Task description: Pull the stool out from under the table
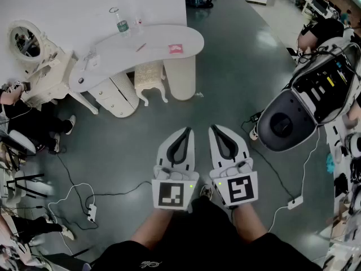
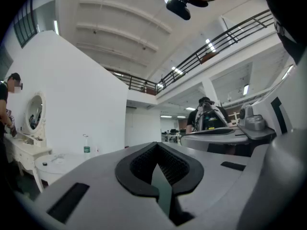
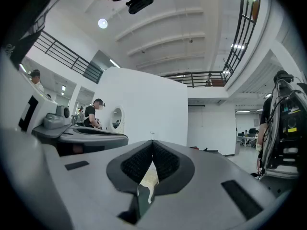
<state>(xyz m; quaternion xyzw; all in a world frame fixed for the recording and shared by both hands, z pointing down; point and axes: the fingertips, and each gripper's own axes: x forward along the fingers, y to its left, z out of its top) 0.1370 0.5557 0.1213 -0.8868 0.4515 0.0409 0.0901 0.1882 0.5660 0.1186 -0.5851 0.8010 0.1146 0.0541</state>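
Nothing is done yet: the cream stool (image 1: 150, 79) stands tucked under the white bench (image 1: 113, 55), well ahead of the fingers (image 1: 168, 154). Left gripper (image 1: 181, 133) and right gripper (image 1: 221, 131) are closed and empty (side by side, near the body); reaching, gripping and pulling remain

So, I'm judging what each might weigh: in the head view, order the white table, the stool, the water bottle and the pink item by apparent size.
1. white table
2. stool, partly hidden under the table
3. water bottle and pink item: these look about alike, so they are not ranked
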